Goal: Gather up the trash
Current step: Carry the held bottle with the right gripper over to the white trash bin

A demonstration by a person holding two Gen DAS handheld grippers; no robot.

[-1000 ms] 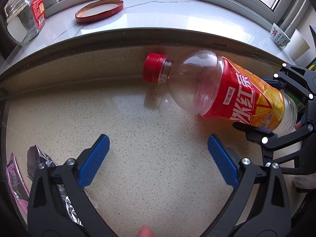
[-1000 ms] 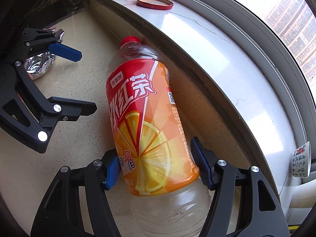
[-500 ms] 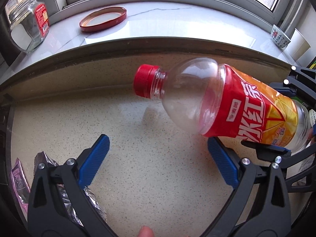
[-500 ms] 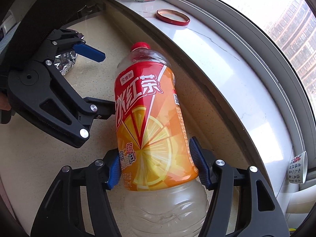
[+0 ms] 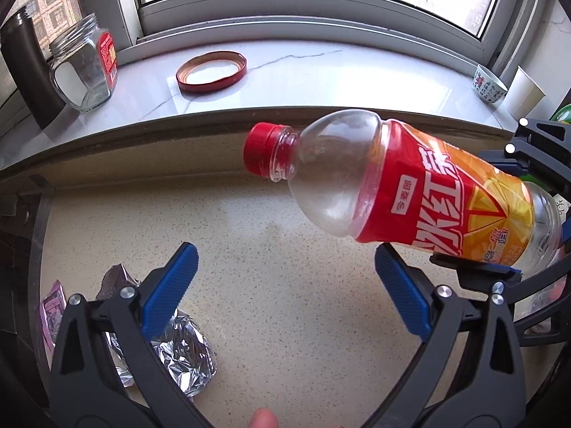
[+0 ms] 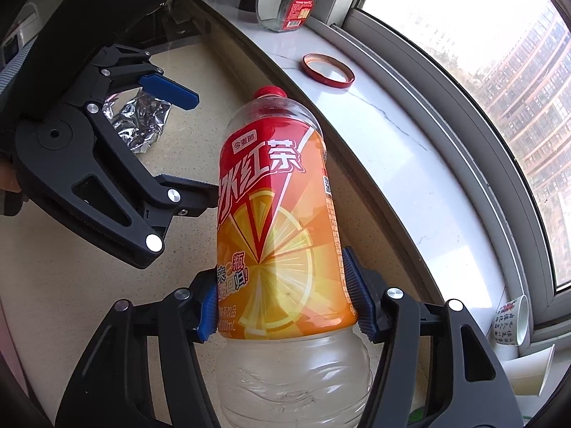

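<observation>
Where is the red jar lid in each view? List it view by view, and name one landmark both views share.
Left wrist view: the red jar lid lies flat on the white windowsill, upper middle, right of the glass jar.
Right wrist view: the lid lies on the same sill, upper middle, right of and below the jar.
Shared landmark: the bottle's red cap.

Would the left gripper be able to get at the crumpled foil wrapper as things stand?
Probably yes. The left gripper is open and empty, and the foil wrapper lies on the counter just beneath its left finger; the bottle is held off to the side.
</observation>
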